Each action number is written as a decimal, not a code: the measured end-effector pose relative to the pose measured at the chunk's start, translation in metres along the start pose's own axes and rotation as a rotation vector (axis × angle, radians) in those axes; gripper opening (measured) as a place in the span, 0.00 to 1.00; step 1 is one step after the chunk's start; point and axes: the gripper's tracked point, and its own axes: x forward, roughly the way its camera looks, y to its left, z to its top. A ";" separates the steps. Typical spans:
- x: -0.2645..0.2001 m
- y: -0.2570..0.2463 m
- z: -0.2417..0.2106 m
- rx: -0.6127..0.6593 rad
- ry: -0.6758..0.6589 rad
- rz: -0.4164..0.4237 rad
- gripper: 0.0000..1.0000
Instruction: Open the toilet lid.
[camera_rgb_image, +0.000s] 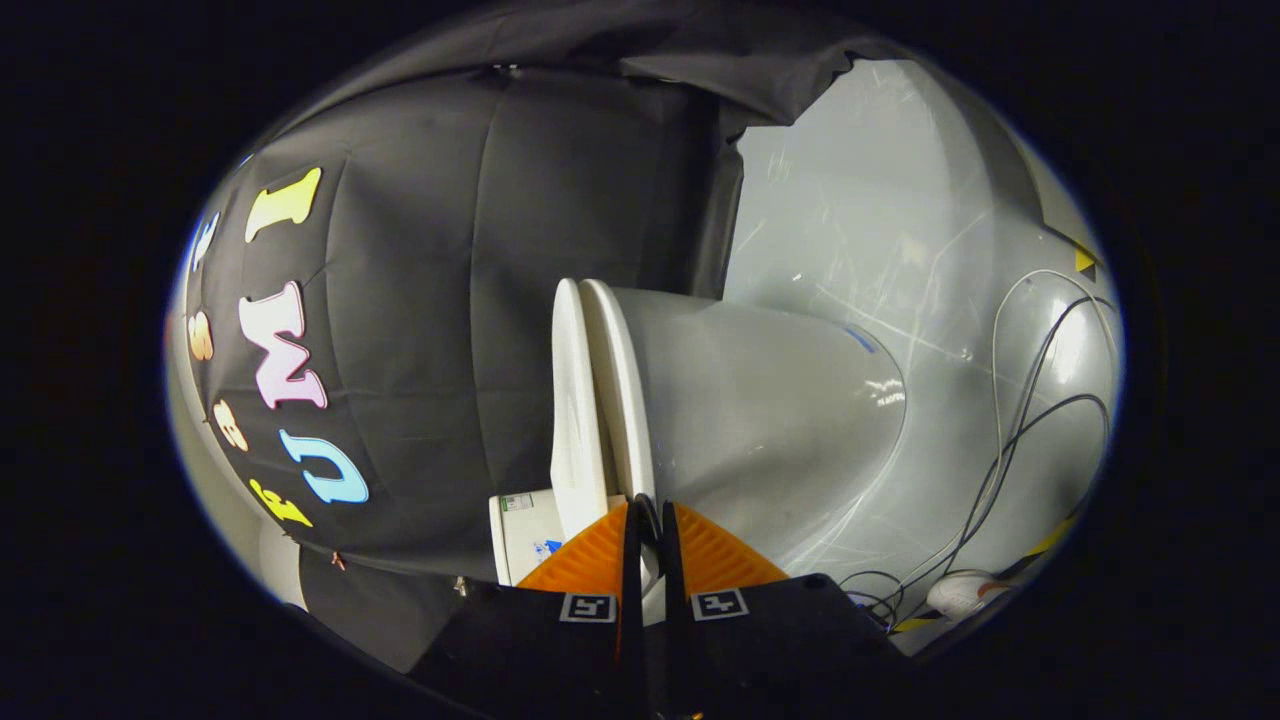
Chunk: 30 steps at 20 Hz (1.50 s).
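Black cloth hangs as the booth's wall beyond and to one side of the toilet (760, 420); on the other side lies a pale, scuffed floor (880, 230), so the whole scene reads as rolled on its side; cables (1010, 430) trail across that floor towards a small white device (962, 592) near the fingers.

Seen this way, the grey-white bowl bulges out ahead of the gripper (648, 535); against it sit two thin white slabs edge-on, the lid (572, 400) outermost and the seat (620, 390) between lid and bowl, the pair close together with only a narrow gap; a white box (525, 535) with a label sits just beside the lid's near end.

Both orange fingers (585, 560) are drawn almost together, a thin white edge showing in the slit between them; I judge the claw clenched on a rim, but whether it pinches the lid, the seat, or both, I cannot tell.

That doubt is the main risk; if the seat is caught with the lid, both would swing up together and the task would be spoiled; a shallow bite on a smooth thin edge could also slip as the lid turns about its hinge, letting it fall back; a pull off the hinge's arc would twist the grip loose.
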 end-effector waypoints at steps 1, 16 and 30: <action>0.001 -0.001 -0.001 -0.010 0.006 0.000 0.13; 0.028 -0.009 0.000 -0.066 0.005 0.015 0.05; 0.016 0.031 0.001 -0.238 -0.026 -0.023 0.05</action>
